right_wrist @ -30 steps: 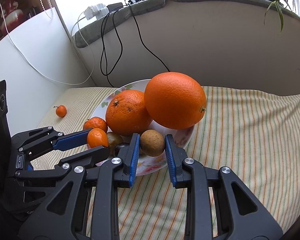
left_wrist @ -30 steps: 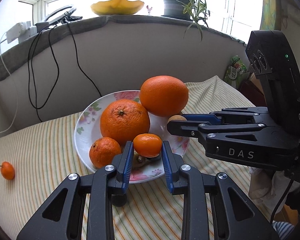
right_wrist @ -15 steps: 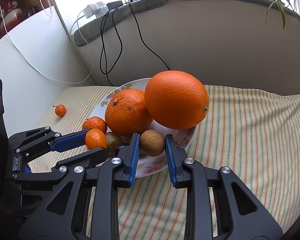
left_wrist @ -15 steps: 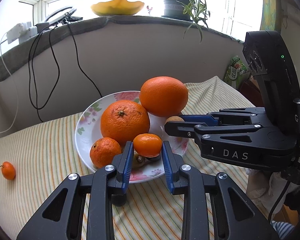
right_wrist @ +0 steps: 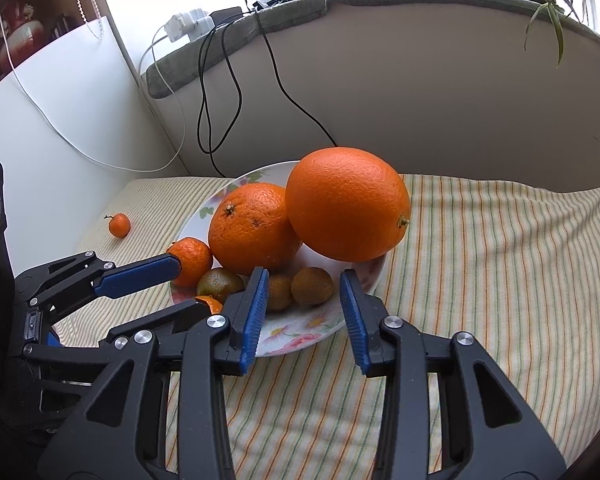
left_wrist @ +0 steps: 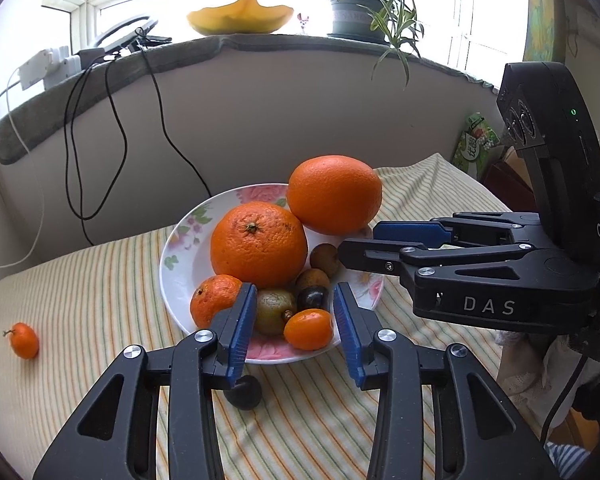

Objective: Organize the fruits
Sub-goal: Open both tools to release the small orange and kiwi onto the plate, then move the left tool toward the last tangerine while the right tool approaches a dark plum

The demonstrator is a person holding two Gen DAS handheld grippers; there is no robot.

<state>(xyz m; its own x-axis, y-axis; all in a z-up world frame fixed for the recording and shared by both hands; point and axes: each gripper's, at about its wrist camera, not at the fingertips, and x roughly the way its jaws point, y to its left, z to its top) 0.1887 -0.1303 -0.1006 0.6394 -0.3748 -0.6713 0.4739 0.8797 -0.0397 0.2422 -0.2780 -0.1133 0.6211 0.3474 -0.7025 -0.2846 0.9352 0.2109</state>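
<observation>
At the far left of the left wrist view a tiny orange fruit (left_wrist: pixel 24 340) lies alone on the striped cloth (left_wrist: pixel 100 280). In the lower middle the left gripper (left_wrist: pixel 295 334) stands with its jaws wide apart and empty; a small orange kumquat (left_wrist: pixel 309 329) rests on the flowered plate (left_wrist: pixel 180 256) between the blue pads, touching neither. Behind it sit a greenish fruit (left_wrist: pixel 274 311), a mandarin (left_wrist: pixel 216 304) and two big oranges (left_wrist: pixel 259 243). A dark round fruit (left_wrist: pixel 243 393) lies on the cloth below the plate rim. In the right wrist view the right gripper (right_wrist: pixel 304 312) is likewise parted and empty, two brown fruits (right_wrist: pixel 312 286) just beyond its tips. Cables (left_wrist: pixel 116 132) hang down the wall; a potted plant (left_wrist: pixel 364 16) stands on the sill at upper right
</observation>
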